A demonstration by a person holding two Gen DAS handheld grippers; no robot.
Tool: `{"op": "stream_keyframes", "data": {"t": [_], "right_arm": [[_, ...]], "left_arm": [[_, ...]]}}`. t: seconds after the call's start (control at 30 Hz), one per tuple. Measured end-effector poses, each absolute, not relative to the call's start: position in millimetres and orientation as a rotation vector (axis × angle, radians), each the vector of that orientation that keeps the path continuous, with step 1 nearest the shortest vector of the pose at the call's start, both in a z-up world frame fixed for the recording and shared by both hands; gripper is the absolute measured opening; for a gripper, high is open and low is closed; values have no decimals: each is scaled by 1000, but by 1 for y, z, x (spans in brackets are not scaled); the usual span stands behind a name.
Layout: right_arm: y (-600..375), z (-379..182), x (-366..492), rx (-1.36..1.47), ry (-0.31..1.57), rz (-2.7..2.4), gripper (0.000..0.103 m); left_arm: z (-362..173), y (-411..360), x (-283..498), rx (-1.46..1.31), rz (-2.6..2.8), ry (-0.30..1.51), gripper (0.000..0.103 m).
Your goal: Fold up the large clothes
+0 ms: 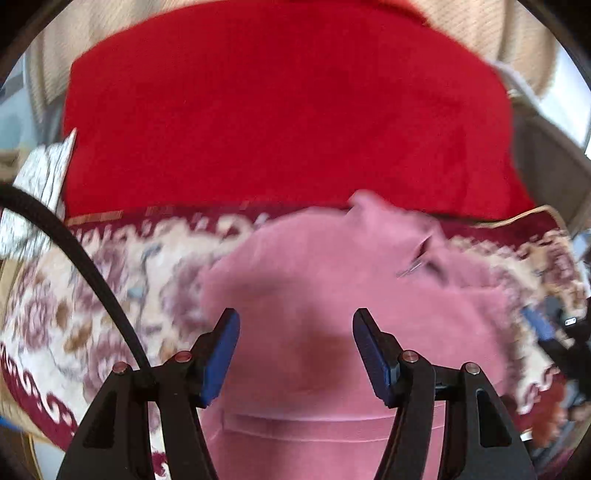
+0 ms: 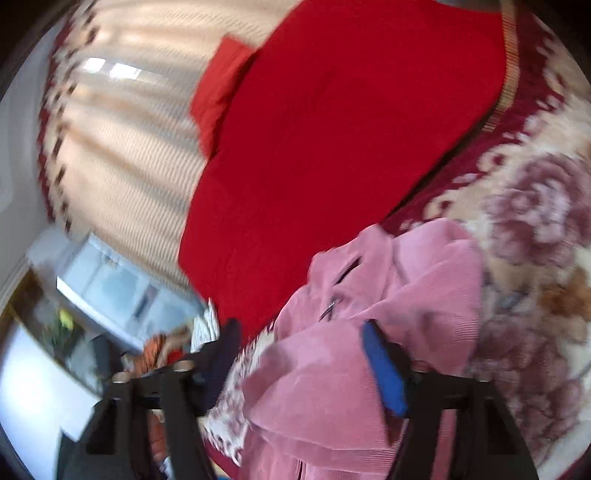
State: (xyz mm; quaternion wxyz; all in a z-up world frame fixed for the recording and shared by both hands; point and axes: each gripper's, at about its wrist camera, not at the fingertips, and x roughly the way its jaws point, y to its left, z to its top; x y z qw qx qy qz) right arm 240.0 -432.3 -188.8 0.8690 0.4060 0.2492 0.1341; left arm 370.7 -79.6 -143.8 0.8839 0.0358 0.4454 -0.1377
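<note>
Left gripper (image 1: 295, 354): jaws apart above the pink corduroy garment (image 1: 332, 295), lower centre, gripping nothing.
Right gripper (image 2: 303, 365): jaws parted around a pink fold; grip unclear.
Red blanket (image 1: 280, 110): upper frame.

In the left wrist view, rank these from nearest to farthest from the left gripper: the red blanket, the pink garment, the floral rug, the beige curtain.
1. Pink garment: directly under and between the open fingers of the left gripper.
2. Floral rug: beneath and around the garment, on both sides.
3. Red blanket: beyond the rug's far border.
4. Beige curtain: behind the blanket, at the top.
</note>
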Motion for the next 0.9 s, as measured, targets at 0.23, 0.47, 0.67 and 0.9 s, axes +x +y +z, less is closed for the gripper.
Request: {"op": "stream_keyframes", "data": {"t": [0.23,0.47,0.67,0.9], "right_arm": [[-390,-231,278,732,840,228,46],[-381,-219,277,643,784,193,41],[-383,-209,286,715,700,157,74],[-374,-230,302,663,833,130,62]], "left_arm": [[-230,-77,380,206,-207,1088,65],[-182,-84,385,220,-262,986,65],[-203,-92,426,227,-174,1018,65],[-216,-83,425,193,-194,1077,68]]}}
